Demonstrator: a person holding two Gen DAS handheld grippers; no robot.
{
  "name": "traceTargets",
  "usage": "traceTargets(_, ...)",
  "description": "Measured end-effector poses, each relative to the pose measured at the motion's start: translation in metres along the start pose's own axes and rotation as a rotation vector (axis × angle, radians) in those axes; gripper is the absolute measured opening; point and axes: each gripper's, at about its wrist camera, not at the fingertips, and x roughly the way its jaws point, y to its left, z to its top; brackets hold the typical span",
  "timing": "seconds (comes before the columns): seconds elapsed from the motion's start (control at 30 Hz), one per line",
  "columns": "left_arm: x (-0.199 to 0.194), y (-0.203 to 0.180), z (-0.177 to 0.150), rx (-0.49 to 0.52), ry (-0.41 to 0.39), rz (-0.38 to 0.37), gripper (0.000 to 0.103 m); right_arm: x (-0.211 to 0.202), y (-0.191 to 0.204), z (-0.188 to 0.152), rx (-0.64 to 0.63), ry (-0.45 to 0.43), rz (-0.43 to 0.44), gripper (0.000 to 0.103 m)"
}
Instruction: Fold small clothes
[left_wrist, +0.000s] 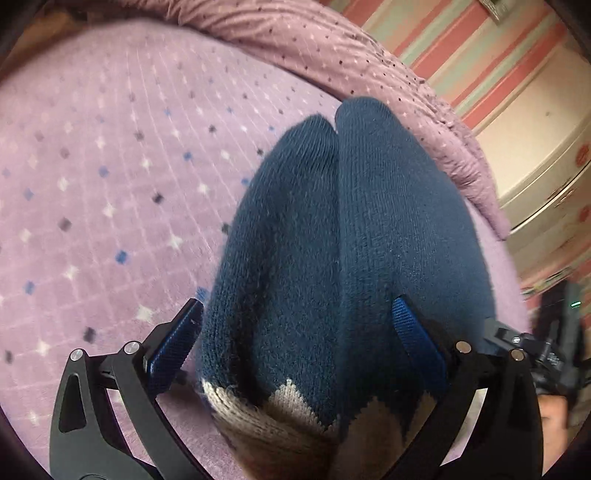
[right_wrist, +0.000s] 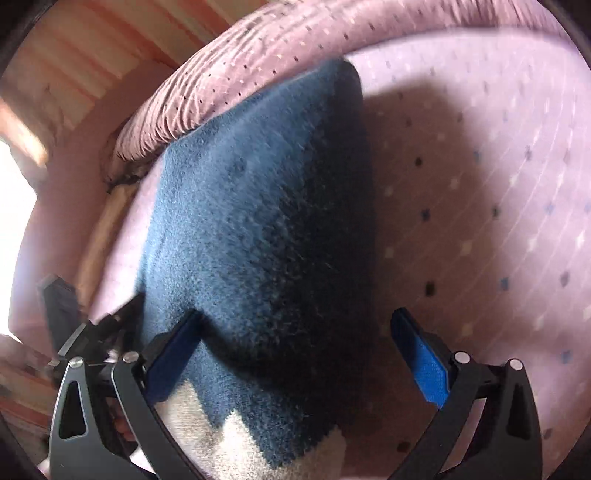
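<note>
A dark blue knit garment (left_wrist: 332, 221) with a beige zigzag band at its near end lies bunched in two long lobes on the lilac bed cover (left_wrist: 92, 184). My left gripper (left_wrist: 297, 306) is open, its fingers spread wide on either side of the garment, and the knit fills the gap between them. In the right wrist view the same garment (right_wrist: 251, 221) drapes over the left finger (right_wrist: 173, 354). My right gripper (right_wrist: 295, 315) is open too, and its right pad (right_wrist: 421, 362) is bare above the bed cover (right_wrist: 480, 184).
A rumpled mauve duvet (left_wrist: 351, 55) is heaped along the far side of the bed. A striped wall and a cream dresser (left_wrist: 535, 147) stand to the right of the bed. The right gripper's body (left_wrist: 554, 332) shows at the right edge.
</note>
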Motion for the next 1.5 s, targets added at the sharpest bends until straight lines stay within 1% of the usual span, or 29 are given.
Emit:
traceTargets(0.03,0.003,0.005,0.001,-0.026,0.017,-0.031,0.100,0.002,-0.003,0.000,0.014,0.008,0.021,0.101)
traceTargets(0.13,0.006,0.001,0.001,-0.014,0.032,-0.054,0.100,0.008,-0.008,-0.001,0.053,0.023,0.065,0.101)
traceTargets(0.2,0.009,0.002,0.003,-0.050,0.053,-0.098,0.100,0.013,-0.011,-0.003,0.092,0.031,0.094,0.101)
traceTargets(0.23,0.011,0.004,0.004,-0.076,0.065,-0.132,0.099,0.015,-0.011,-0.004,0.108,0.037,0.103,0.101)
traceTargets(0.27,0.012,0.003,0.005,-0.080,0.074,-0.151,0.099,0.015,-0.011,-0.004,0.110,0.034,0.105,0.101)
traceTargets(0.37,0.017,-0.002,0.005,-0.056,0.120,-0.196,0.098,0.016,-0.011,-0.006,0.116,0.044,0.121,0.101)
traceTargets(0.47,0.022,0.001,0.005,-0.077,0.154,-0.250,0.097,0.018,-0.012,-0.005,0.123,0.053,0.130,0.101)
traceTargets(0.53,0.022,0.003,0.006,-0.085,0.165,-0.272,0.094,0.019,-0.010,-0.004,0.126,0.054,0.133,0.101)
traceTargets(0.63,0.020,0.007,0.003,-0.101,0.177,-0.308,0.083,0.018,-0.010,-0.005,0.120,0.050,0.133,0.100)
traceTargets(0.7,0.019,0.009,0.000,-0.101,0.171,-0.323,0.068,0.019,-0.010,-0.004,0.114,0.050,0.143,0.097)
traceTargets(0.73,0.017,0.010,-0.001,-0.102,0.165,-0.326,0.066,0.019,-0.009,-0.005,0.114,0.049,0.143,0.097)
traceTargets(0.8,0.015,0.008,-0.003,-0.096,0.155,-0.318,0.058,0.018,-0.007,-0.004,0.106,0.046,0.137,0.095)
traceTargets(0.87,0.014,0.006,-0.002,-0.099,0.151,-0.311,0.054,0.017,-0.004,-0.004,0.097,0.040,0.129,0.092)
traceTargets(0.9,0.014,0.005,0.000,-0.105,0.153,-0.308,0.052,0.014,-0.002,-0.004,0.086,0.034,0.125,0.086)
traceTargets(0.93,0.012,0.003,0.000,-0.117,0.154,-0.308,0.051,0.012,-0.001,-0.004,0.077,0.025,0.129,0.084)
traceTargets(1.0,0.010,0.001,0.003,-0.115,0.153,-0.302,0.048,0.007,-0.001,-0.003,0.063,0.007,0.149,0.069)
traceTargets(1.03,0.007,-0.004,0.003,-0.103,0.144,-0.293,0.048,0.003,-0.001,-0.003,0.051,-0.003,0.160,0.066)
traceTargets(1.1,0.005,-0.013,0.003,-0.086,0.131,-0.282,0.046,-0.001,0.001,-0.002,0.031,-0.008,0.151,0.062)
traceTargets(1.23,-0.003,-0.027,0.003,-0.048,0.117,-0.277,0.045,-0.014,0.009,0.002,0.001,-0.034,0.133,0.059)
traceTargets(1.37,-0.007,-0.052,0.000,-0.013,0.113,-0.285,0.044,-0.042,0.013,0.007,-0.034,-0.062,0.127,0.058)
traceTargets(1.43,-0.003,-0.068,-0.004,0.003,0.119,-0.299,0.044,-0.064,0.005,0.007,-0.043,-0.077,0.116,0.058)
traceTargets(1.5,0.001,-0.092,-0.012,0.032,0.131,-0.317,0.044,-0.088,-0.008,0.004,-0.048,-0.091,0.103,0.058)
